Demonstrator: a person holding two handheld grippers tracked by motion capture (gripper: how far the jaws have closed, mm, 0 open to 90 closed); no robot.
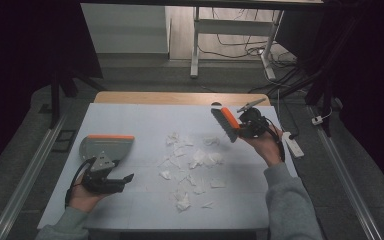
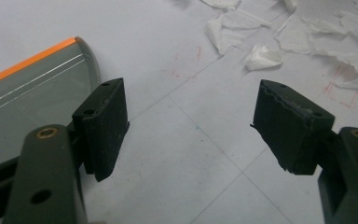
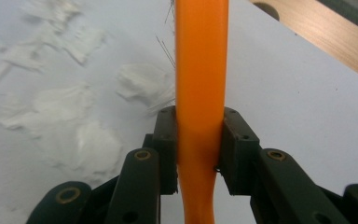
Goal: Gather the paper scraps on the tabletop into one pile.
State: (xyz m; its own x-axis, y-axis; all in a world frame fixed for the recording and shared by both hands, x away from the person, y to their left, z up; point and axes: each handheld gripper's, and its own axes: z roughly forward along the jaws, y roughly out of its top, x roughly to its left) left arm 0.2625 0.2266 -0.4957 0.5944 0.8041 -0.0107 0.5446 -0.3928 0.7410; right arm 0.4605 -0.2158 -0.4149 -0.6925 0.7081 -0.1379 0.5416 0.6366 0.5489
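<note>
High view shows the work in hand as sweeping: torn paper scraps (image 1: 190,162) lie scattered over the middle of the white table cover (image 1: 130,117). At about two o'clock from the pile, the right gripper (image 1: 241,127) is clenched on the orange handle of a brush (image 1: 226,122), bristles angled down toward the table's far side. At nine o'clock from the scraps lies a grey dustpan (image 1: 105,147) with an orange edge. Just at six o'clock from it, the left gripper (image 1: 122,178) rests with its jaws apart, grasping nothing.

To do this step well, I judge the brush should come down beyond the farthest scraps, around twelve to one o'clock of the pile, with bristles flat on the cover. Short strokes toward the pan would keep the light paper from fluttering. The free gripper would need to take or steady the pan first, or it will likely slide.

Right gripper view alone shows the grip closely: both pads press the orange handle (image 3: 200,93) on either side, the handle upright between them, scraps blurred at ten o'clock. Left gripper view alone shows the open pads (image 2: 105,119) above bare cover, the dustpan's orange rim (image 2: 28,63) at ten o'clock and scraps (image 2: 263,56) at one o'clock.
</note>
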